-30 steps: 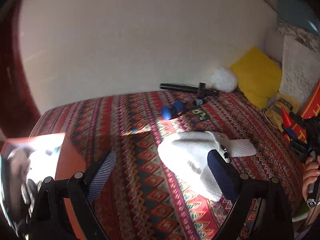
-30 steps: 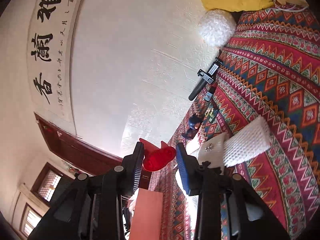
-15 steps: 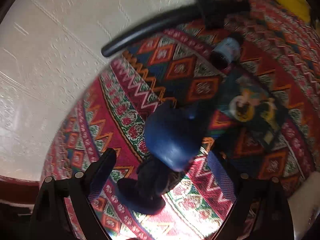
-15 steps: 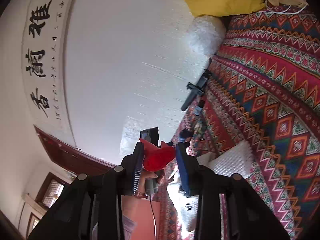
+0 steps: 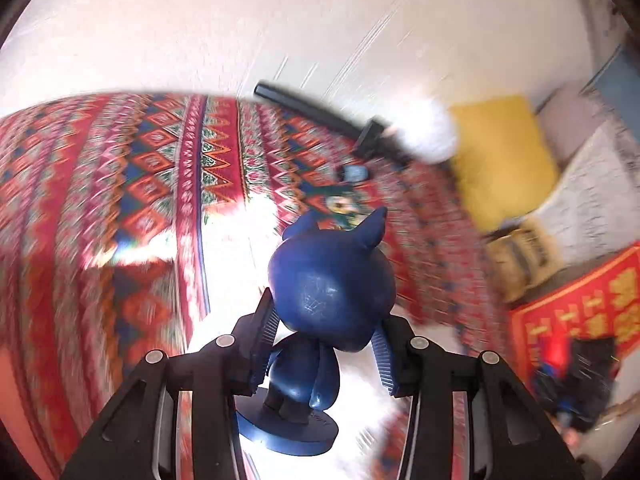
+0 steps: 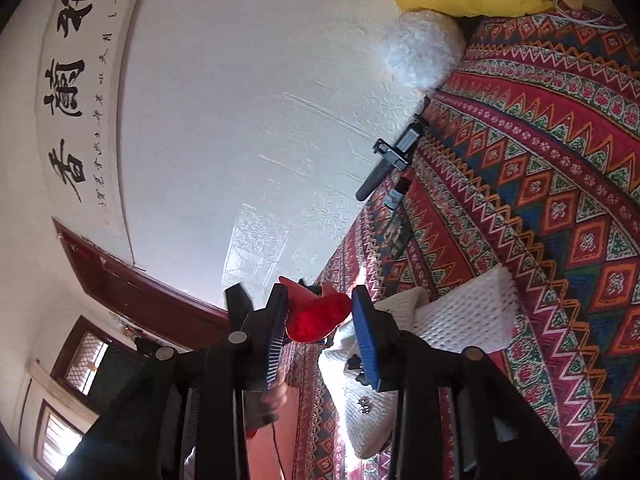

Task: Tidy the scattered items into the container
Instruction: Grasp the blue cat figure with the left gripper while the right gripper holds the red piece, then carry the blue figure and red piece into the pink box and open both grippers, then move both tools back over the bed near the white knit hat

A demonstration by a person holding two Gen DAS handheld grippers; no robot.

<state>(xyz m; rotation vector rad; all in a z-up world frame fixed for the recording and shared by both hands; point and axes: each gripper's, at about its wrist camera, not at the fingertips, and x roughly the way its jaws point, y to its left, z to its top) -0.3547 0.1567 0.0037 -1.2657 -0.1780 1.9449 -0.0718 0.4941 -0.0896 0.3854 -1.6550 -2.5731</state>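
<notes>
A dark blue figurine (image 5: 328,284) with pointed ears and a round base stands between the fingers of my left gripper (image 5: 323,332). The jaws are closing and the pads press on its body just under the head. It hangs clear of the patterned bedspread (image 5: 120,200); this view is blurred by motion. My right gripper (image 6: 320,316) is shut on a red figurine (image 6: 316,318) with pointed ears and holds it in the air beside the bed. An orange-red box (image 6: 268,452) shows low behind that gripper.
A black handle (image 6: 384,168), a small bottle (image 6: 398,194) and a dark card (image 6: 394,236) lie along the wall. A white knit cloth (image 6: 372,412) and a white foam net (image 6: 468,312) lie nearer. A fluffy white ball (image 5: 428,136) and a yellow cushion (image 5: 500,160) sit at the bed's far end.
The left jaws have narrowed onto the blue figurine, which lay on its side on the bedspread. It has come up off the bed with the gripper. The right gripper has shifted slightly, still holding the red figurine.
</notes>
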